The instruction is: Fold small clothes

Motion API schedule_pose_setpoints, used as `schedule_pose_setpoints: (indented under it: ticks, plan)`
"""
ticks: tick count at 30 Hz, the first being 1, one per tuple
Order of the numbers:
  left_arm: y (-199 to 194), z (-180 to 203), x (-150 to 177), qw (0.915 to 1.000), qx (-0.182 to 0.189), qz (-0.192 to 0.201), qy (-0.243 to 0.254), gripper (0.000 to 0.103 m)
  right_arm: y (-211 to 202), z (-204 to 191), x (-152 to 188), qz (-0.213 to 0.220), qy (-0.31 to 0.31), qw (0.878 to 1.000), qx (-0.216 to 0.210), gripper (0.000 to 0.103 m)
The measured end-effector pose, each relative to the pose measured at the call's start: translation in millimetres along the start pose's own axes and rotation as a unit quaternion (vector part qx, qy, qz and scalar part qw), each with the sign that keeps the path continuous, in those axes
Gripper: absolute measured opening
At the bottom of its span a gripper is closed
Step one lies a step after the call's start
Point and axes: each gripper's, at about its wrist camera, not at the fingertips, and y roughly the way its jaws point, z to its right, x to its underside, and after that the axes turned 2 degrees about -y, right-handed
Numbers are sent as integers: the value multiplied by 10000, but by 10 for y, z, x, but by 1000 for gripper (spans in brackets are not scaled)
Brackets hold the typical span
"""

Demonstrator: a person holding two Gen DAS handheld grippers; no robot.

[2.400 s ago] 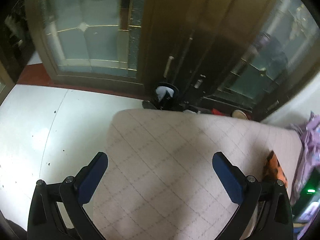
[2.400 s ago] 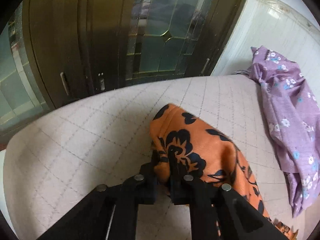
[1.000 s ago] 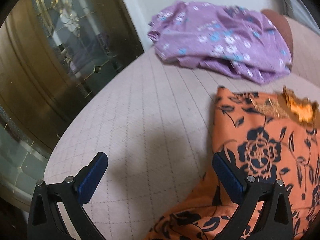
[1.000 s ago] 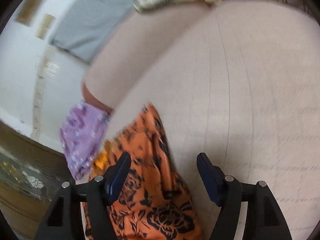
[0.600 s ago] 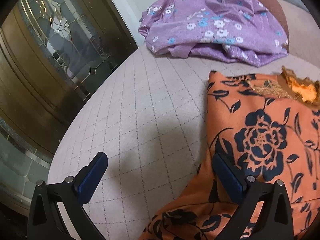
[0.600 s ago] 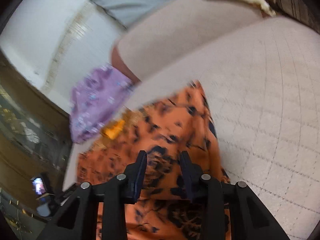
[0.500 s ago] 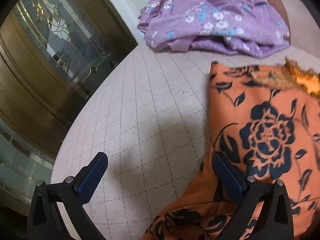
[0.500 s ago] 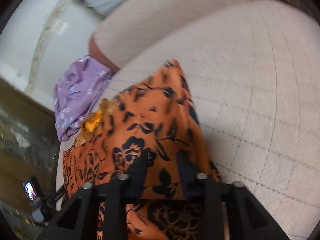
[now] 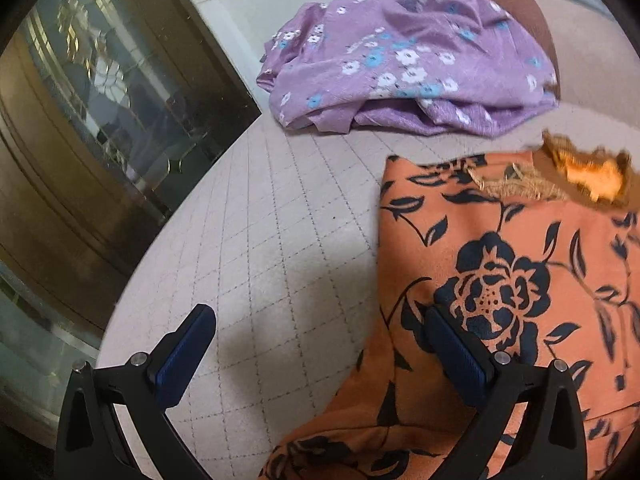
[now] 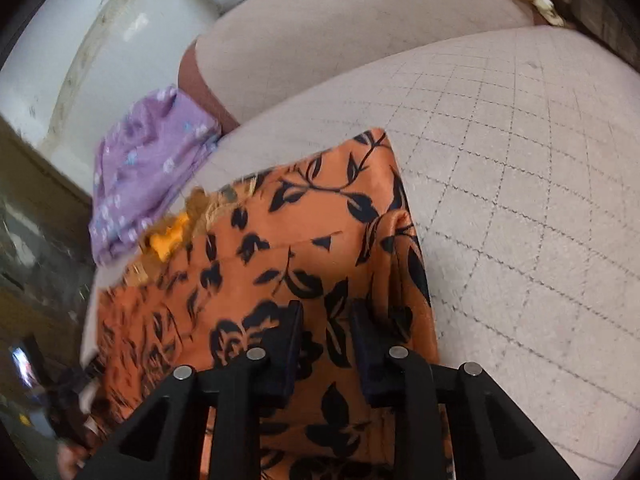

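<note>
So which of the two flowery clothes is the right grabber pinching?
The orange garment with black flowers. The right gripper is pinched on a fold of it, while the purple garment with small white and blue flowers lies untouched farther back.

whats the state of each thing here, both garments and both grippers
orange floral garment: spread mostly flat on the quilted bed, one edge bunched in a fold between the right gripper's pads
purple floral garment: crumpled in a heap, unfolded, apart from the orange one
left gripper: open wide, holding nothing, one finger over the orange cloth's edge
right gripper: jaws have just closed, pinching the orange cloth
</note>
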Motion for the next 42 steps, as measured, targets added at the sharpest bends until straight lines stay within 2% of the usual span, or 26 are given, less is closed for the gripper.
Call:
schedule_pose_setpoints:
  ticks: [5, 11, 15, 20, 26, 28, 30, 33, 36, 39, 41, 42]
  plan:
    - [23, -5, -4, 10000, 24, -35, -46, 103, -55, -90, 17, -19, -118, 9999, -71, 29]
    - [25, -4, -4, 10000, 23, -19, -41, 103, -82, -438, 129, -27, -548, 9961, -695, 29]
    - [28, -6, -1, 10000, 36, -18, -59, 103, 4, -672, 284, -309, -883, 9909, -970, 29]
    - [30, -12, -2, 9999, 75, -21, -81, 103, 180, -768, 427, -632, -1148, 9879, -824, 30]
    - [-61, -61, -36, 9996, 127, 166, -208, 103, 159, -659, 379, -697, -864, 9880, -1074, 29]
    - [-165, -98, -62, 9984, 261, 379, -327, 103, 159, -663, 378, -709, -880, 9878, -1070, 29]
    - [-319, -108, -77, 9950, 609, 670, -426, 103, 165, -679, 384, -717, -939, 9878, -1016, 28]
    - [-469, 39, -44, 9902, 1051, 905, -190, 103, 162, -686, 383, -716, -934, 9878, -1019, 28]
    - [-483, 298, 44, 9884, 1268, 796, 252, 103, 140, -693, 365, -679, -904, 9872, -1126, 30]
    - [-359, 548, 124, 9887, 1321, 406, 572, 103, 86, -720, 301, -491, -911, 9858, -1326, 29]
    - [-233, 642, 161, 9892, 1344, 88, 573, 103, 71, -704, 251, -347, -842, 9872, -1306, 29]
    - [-218, 634, 176, 9890, 1386, 75, 505, 103, 82, -679, 227, -311, -786, 9883, -1268, 29]
